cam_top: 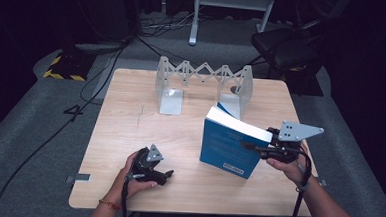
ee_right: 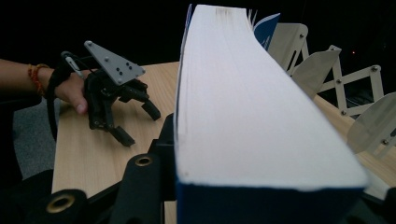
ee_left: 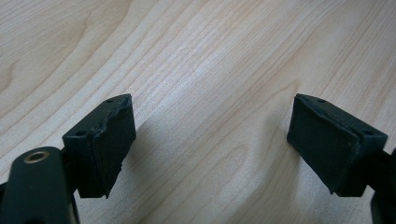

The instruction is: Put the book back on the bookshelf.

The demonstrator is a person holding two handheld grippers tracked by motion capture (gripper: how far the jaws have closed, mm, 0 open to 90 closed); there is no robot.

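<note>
Between right fingers (cam_top: 255,148), blue book (cam_top: 227,143)

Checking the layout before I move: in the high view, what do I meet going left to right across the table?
left gripper → blue book → right gripper, shut on the book's right edge.

Book's (cam_top: 231,148) cover lettering too small to read

Right gripper (cam_top: 259,148) fingers clamp tilted blue book (cam_top: 231,145); left gripper (cam_top: 163,176) rests on table (cam_top: 130,125).
</note>
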